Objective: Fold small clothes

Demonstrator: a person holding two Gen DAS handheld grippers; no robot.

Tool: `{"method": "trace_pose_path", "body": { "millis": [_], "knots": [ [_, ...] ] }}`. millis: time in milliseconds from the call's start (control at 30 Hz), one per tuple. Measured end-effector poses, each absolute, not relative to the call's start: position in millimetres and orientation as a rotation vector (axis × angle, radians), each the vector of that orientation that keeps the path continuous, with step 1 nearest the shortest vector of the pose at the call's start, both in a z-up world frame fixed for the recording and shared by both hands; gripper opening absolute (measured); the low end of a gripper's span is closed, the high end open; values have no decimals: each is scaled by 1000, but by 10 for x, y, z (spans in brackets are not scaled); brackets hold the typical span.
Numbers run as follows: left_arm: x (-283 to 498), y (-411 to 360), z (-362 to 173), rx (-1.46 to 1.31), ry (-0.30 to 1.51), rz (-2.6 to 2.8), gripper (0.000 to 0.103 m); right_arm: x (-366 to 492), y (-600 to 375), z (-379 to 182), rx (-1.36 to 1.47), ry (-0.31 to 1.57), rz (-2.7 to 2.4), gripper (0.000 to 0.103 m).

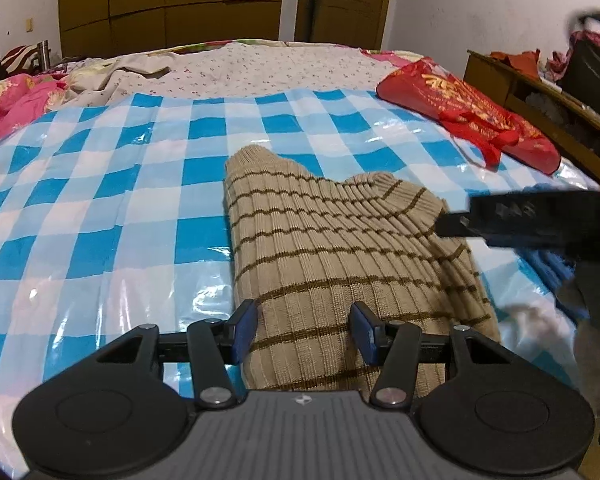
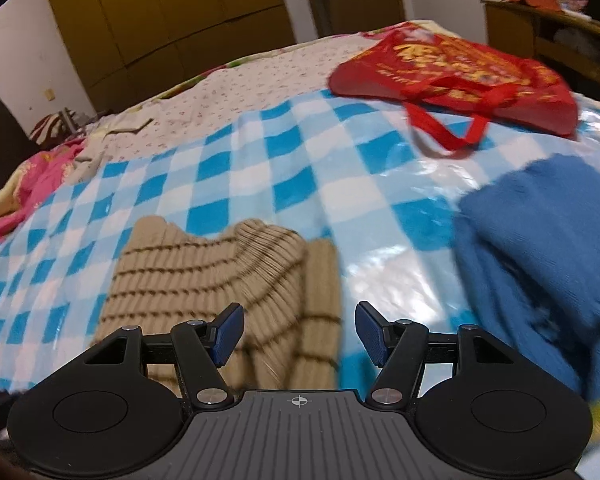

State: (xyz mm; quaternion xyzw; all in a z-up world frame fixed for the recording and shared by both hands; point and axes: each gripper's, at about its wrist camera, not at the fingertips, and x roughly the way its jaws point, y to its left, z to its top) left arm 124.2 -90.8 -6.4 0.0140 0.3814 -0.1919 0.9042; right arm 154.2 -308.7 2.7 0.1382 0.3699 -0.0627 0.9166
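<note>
A beige ribbed knit garment with thin brown stripes [image 1: 332,264] lies folded on the blue-and-white checked plastic sheet [image 1: 100,208]. My left gripper [image 1: 304,330] is open, its blue pads on either side of the garment's near end, holding nothing. My right gripper [image 2: 300,334] is open and empty, just above the same garment's right edge [image 2: 220,276]. In the left wrist view the right gripper's black finger [image 1: 520,216] reaches in from the right over the garment. A blue knit garment [image 2: 540,240] lies to the right.
A red printed carrier bag [image 1: 472,116] lies at the far right of the sheet. Floral bedding [image 1: 260,68] and a pink quilt [image 1: 16,104] lie beyond. A wooden shelf unit [image 1: 540,100] stands to the right, wardrobes and a door behind.
</note>
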Motion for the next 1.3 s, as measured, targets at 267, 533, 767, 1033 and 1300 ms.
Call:
{"method": "trace_pose_path", "body": {
  "millis": [267, 533, 767, 1033, 1300],
  "knots": [
    [1286, -847, -141, 2, 789, -412, 71, 1768, -3134, -149, 342, 821, -112, 8],
    [1263, -813, -195, -19, 784, -411, 74, 1662, -3316, -73, 411, 793, -133, 2],
    [1271, -822, -179, -15, 785, -417, 74, 1863, -3266, -16, 434, 795, -99, 27],
    [1271, -824, -165, -12, 780, -419, 74, 2113, -3234, -166, 434, 850, -81, 15],
    [1286, -899, -206, -23, 783, -435, 77, 1765, -3562, 78, 525, 736, -103, 8]
  ]
}}
